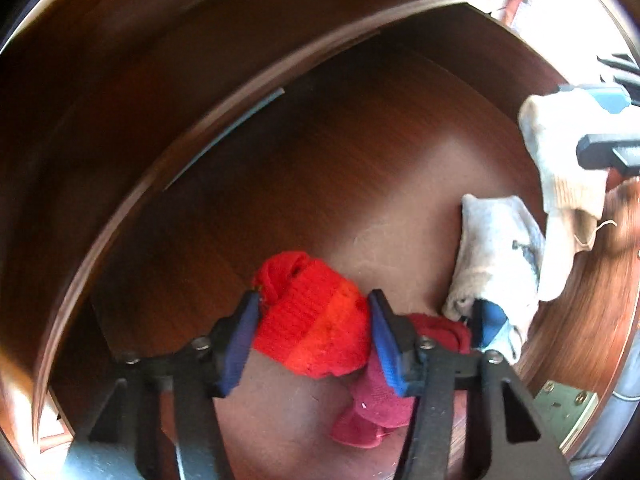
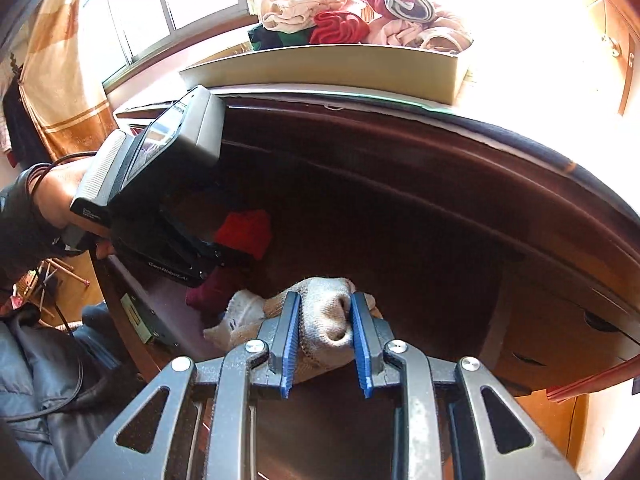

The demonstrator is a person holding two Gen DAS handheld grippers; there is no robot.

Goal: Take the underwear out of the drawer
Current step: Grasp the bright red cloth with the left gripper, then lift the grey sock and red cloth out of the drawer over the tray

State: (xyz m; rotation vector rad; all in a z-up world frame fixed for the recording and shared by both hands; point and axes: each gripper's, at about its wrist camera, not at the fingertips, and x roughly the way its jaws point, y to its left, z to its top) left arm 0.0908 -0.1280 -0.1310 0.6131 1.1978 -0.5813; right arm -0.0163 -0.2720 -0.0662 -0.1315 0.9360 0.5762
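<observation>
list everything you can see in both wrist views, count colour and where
red knit item: 1, red-orange, drawer floor, between left gripper's pads
maroon item: 1, dark pink, drawer floor under left gripper
grey-white sock: 1, pale grey, drawer floor by the side wall
cream sock: 1, off-white, clamped in right gripper
drawer: 1, dark brown wood, open
box: 1, beige, on top of the cabinet
clothes pile: several, cream, red, pink, green, in the box
left gripper: black, blue pads
right gripper: grey, blue pads
hand: 1, holding left gripper
</observation>
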